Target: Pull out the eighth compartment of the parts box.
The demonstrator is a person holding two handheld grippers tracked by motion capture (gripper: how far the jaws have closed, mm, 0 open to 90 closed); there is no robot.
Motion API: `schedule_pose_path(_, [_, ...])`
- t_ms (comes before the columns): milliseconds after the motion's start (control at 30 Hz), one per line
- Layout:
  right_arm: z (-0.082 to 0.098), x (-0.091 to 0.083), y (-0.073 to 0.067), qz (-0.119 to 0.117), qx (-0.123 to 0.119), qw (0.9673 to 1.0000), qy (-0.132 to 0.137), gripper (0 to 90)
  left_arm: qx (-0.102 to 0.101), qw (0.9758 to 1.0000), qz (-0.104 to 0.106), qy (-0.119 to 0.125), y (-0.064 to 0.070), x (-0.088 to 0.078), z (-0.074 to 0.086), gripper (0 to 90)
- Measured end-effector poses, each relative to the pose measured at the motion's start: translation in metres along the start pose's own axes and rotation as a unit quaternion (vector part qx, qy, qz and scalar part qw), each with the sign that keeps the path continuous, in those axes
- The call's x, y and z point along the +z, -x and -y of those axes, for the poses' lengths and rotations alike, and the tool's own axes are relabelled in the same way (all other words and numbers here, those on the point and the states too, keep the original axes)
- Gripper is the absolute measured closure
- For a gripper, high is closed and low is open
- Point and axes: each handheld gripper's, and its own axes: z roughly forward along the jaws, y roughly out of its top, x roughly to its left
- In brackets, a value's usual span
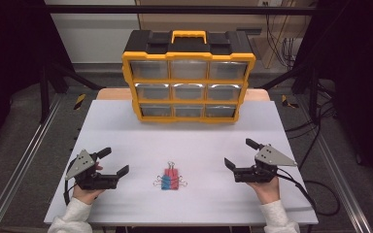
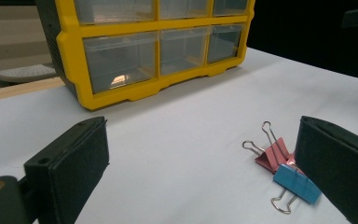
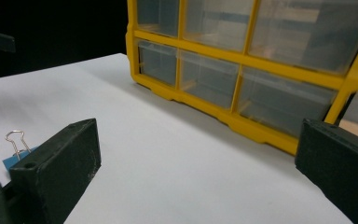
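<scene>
Landmark: yellow drawer cabinet (image 1: 188,77) at the far side of the white table (image 1: 126,126), nine clear drawers in three rows, all pushed in.
Clips: pink clip (image 1: 171,175) and blue clip (image 1: 166,184) lie touching each other, flat on the table, well in front of the cabinet's middle column and nearer the person than the cabinet.
Left gripper: left gripper (image 1: 113,161) rests on the table in front of the cabinet's left end, well apart from the clips. Jaws wide, nothing between them.
Right gripper: right gripper (image 1: 240,153) sits in front of the cabinet's right end, equally clear of the clips. Jaws spread as wide as they go, holding nothing.
Step, as judged: start position. Neither clip touched, no drawer opened. Likely a clip goes into a drawer.
Next move calls for: one gripper to swing in toward the clips and close on one clip's body or wire loops. They lie flat and pressed together, so taking one without dragging the other needs a careful, low approach.
Hard to make out: drawer contents, since the clear fronts glare. In the left gripper view the right-hand jaw cuts off part of the blue clip (image 2: 297,184); the pink clip (image 2: 274,156) is plainer. In the right gripper view just a wire loop and blue corner (image 3: 14,158) peep out behind a jaw.
</scene>
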Motion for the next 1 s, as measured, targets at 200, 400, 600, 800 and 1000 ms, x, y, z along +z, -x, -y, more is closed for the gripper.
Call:
schedule_pose_path(200, [-0.019, 0.011, -0.005, 0.003, -0.048, 0.9988, -0.012, 3.2, 0.001, 1.0000, 0.000, -0.003, 0.000, 0.001, 0.000, 2.4])
schedule_pose_path(400, [-0.029, 0.021, -0.005, 0.003, -0.073, 0.9970, -0.025, 3.3, 0.003, 1.0000, 0.000, -0.006, 0.000, 0.001, 0.001, 2.5])
schedule_pose_path(600, [-0.041, 0.035, -0.008, -0.002, -0.103, 0.9936, -0.047, 3.1, 0.003, 1.0000, -0.001, -0.009, 0.000, 0.002, 0.002, 2.4])
schedule_pose_path(800, [-0.050, 0.049, -0.010, -0.003, -0.129, 0.9893, -0.069, 3.1, 0.003, 0.9999, -0.001, -0.010, 0.000, 0.002, 0.002, 2.4])
schedule_pose_path(1000, [-0.056, 0.063, -0.010, -0.003, -0.154, 0.9843, -0.085, 2.7, 0.003, 0.9999, -0.001, -0.011, 0.000, 0.002, 0.002, 2.4])
